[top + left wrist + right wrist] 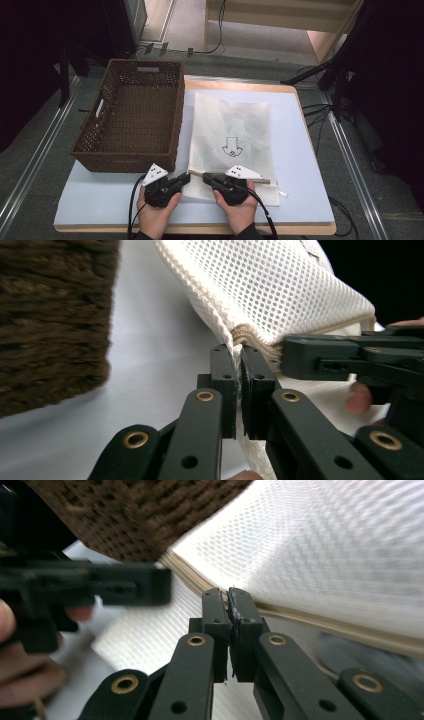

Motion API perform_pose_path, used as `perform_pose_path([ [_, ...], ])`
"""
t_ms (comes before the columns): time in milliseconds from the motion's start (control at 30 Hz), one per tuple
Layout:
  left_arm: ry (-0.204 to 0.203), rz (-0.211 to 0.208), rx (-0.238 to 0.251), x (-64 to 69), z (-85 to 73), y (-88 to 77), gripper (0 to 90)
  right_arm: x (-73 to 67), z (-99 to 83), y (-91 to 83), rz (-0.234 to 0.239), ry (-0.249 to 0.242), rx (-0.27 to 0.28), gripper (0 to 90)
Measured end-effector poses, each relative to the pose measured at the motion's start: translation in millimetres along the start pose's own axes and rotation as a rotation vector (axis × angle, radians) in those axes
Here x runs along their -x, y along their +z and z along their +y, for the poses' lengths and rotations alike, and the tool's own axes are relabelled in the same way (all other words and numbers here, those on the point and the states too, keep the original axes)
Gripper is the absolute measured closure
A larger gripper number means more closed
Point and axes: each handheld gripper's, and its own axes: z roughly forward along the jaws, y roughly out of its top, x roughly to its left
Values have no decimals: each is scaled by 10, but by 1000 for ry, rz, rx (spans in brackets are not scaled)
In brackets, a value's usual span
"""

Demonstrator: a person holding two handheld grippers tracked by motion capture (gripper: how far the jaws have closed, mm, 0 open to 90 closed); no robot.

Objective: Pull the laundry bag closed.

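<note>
both tongs pinched on the near edge of a white mesh bag

the mesh bag (231,145) lies flat on the white-covered bench (300,200), just right of a brown wicker basket (131,115), with an arrow mark printed on its upper face. the left tongs (186,177) are closed tight on the bag's near left corner; in the left gripper view (239,352) the beige seam is squeezed between the jaws. the right tongs (206,177) are clamped on the same hem just beside them, and in the right gripper view (228,594) the mesh edge is nipped between the closed jaws, lifted off the bench there.
</note>
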Motion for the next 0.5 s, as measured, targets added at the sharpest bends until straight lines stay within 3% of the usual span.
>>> perform_pose_path([
  [200,4,7,9,31,-6,10,866,132,-21,-144,-9,1,11,883],
  [400,32,14,11,61,-2,12,865,121,-18,-192,-9,-35,16,883],
  [500,38,43,11,73,0,7,864,132,-12,-218,-11,-31,17,882],
])
